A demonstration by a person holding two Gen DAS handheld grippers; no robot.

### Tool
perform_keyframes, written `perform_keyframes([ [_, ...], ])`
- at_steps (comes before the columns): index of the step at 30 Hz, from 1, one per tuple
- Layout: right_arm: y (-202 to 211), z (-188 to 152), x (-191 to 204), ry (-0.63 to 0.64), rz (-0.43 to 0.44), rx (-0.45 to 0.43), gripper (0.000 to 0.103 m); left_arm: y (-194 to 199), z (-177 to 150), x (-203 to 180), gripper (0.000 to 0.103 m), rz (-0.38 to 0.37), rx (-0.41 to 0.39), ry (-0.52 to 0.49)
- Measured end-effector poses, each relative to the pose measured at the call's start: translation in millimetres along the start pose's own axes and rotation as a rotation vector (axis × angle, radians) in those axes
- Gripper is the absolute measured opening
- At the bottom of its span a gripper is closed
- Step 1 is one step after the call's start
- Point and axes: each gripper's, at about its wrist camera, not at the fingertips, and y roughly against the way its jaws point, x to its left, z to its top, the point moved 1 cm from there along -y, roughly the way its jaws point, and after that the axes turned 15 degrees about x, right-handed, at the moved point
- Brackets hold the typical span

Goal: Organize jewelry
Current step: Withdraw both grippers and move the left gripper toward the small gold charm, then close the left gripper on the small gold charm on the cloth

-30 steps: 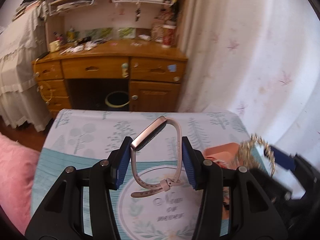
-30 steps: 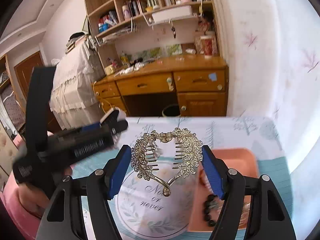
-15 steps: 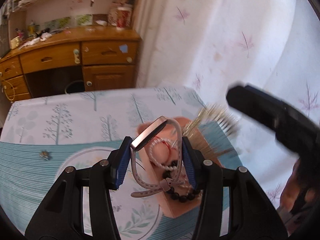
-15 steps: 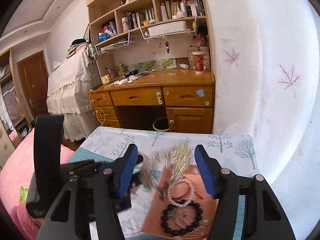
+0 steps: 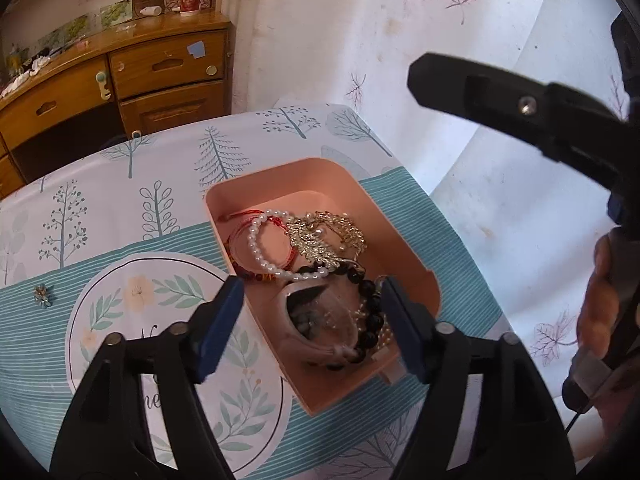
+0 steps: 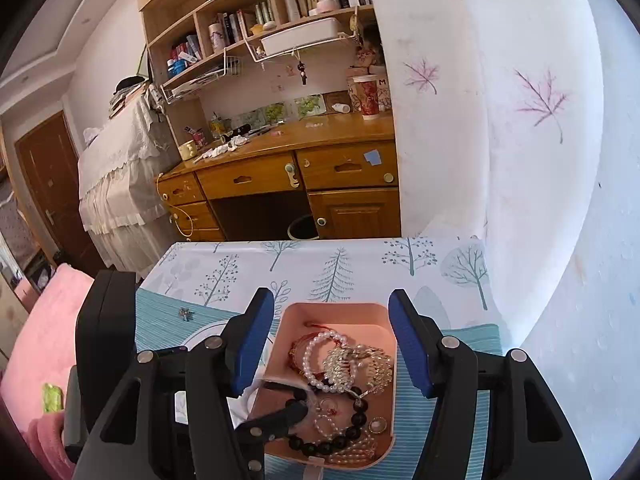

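Note:
A pink tray [image 5: 404, 248] [image 6: 288, 320] on the table holds a gold leaf hair comb [image 5: 326, 238] [image 6: 360, 364], a white pearl bracelet [image 5: 262, 254] [image 6: 316, 350], a red cord bracelet [image 5: 248, 216], a black bead bracelet [image 5: 370, 312] [image 6: 344, 432] and a pink watch [image 5: 316, 324], blurred as it lands. My left gripper [image 5: 310, 330] is open and empty over the tray's near end. My right gripper [image 6: 332, 344] is open and empty above the tray. A small blue brooch [image 5: 42, 295] [image 6: 185, 313] lies on the cloth at left.
The table has a tree-print cloth [image 5: 160, 184] with a round floral motif [image 5: 120, 312]. A wooden desk [image 6: 288, 176] with shelves stands beyond it, a white curtain [image 6: 500, 120] at right, and a pink cushion [image 6: 44, 340] at left.
Both grippers opened over the pink tray. The left one let go of the pink watch and the right one let go of the gold comb; both now lie in the tray.

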Motion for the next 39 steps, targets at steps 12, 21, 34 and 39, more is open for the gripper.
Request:
perform_keyframes([
  [12, -17.9, 4.4, 23.6, 0.003, 0.015, 0.062, 0.071, 23.6, -13.1, 36.8, 0.076, 0.038, -0.012, 0.074],
  [21, -57.3, 2.0, 70.1, 0.086, 0.042, 0.154, 0.081, 33.7, -38.3, 100.7, 0.076, 0.139, 0.002, 0.194],
  [34, -144.1, -13.8, 170.2, 0.170, 0.043, 0.334, 0.081, 35.5, -50.6, 228.4, 0.076, 0.208, 0.026, 0.393],
  [39, -177.8, -31.5, 204.2, 0.193, 0.025, 0.406, 0.081, 29.6, -47.5, 261.0, 0.075, 0.149, -0.020, 0.423],
])
